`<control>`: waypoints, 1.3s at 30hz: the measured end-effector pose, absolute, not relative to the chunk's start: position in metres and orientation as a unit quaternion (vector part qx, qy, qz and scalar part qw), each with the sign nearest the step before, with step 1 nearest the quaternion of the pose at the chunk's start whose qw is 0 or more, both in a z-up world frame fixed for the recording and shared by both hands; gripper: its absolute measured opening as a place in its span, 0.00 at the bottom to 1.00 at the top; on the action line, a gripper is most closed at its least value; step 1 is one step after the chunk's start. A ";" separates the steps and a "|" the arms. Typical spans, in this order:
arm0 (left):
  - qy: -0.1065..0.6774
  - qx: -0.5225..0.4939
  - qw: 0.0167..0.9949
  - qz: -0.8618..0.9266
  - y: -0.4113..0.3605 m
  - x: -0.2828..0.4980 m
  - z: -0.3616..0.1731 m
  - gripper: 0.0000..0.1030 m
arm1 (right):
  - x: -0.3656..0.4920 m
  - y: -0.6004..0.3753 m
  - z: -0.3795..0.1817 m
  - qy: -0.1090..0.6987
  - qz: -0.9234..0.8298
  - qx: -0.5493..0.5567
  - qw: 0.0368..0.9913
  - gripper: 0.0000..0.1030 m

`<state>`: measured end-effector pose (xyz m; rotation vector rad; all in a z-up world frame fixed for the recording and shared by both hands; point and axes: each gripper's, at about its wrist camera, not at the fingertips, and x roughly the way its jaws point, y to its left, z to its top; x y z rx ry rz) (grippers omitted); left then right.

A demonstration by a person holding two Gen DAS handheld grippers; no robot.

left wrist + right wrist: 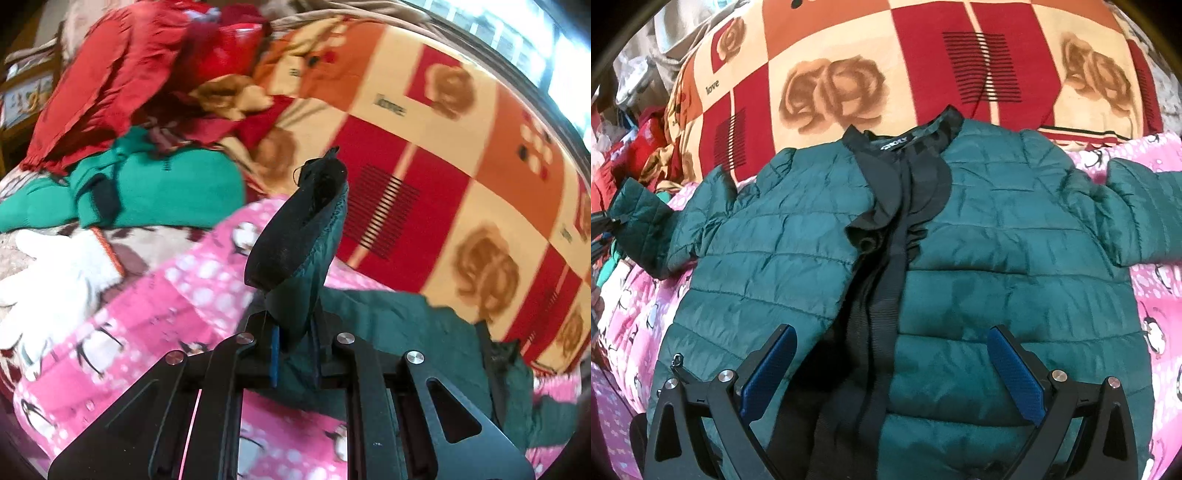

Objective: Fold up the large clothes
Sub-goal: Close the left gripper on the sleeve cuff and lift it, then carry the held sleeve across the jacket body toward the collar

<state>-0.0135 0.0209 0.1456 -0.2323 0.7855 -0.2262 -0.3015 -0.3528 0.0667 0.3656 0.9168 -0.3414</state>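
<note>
The left gripper [295, 354] is clamped on the cuff [306, 221] of the green puffer jacket [960, 258]; the right gripper [892, 373] hangs wide open above its hem. The jacket lies spread on the pink penguin blanket [1152, 295]. It looks light, soft and slick, so cuffs and hem seem the safest holds.

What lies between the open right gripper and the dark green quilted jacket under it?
Nothing visible. The right gripper hangs open directly over the dark green quilted jacket, with only its black front placket between the fingers.
</note>
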 end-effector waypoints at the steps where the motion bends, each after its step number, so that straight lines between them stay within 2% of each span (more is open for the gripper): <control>1: 0.381 -0.109 0.911 -0.116 0.016 -0.018 0.147 0.11 | -0.303 -0.354 0.067 0.437 -0.165 0.175 0.867 0.99; 22: 0.386 -0.028 0.893 -0.232 -0.124 -0.098 0.169 0.11 | -0.343 -0.386 0.069 0.418 -0.194 0.215 0.861 0.99; 39: 0.386 0.023 0.873 -0.296 -0.226 -0.149 0.181 0.11 | -0.358 -0.395 0.071 0.410 -0.207 0.189 0.868 0.99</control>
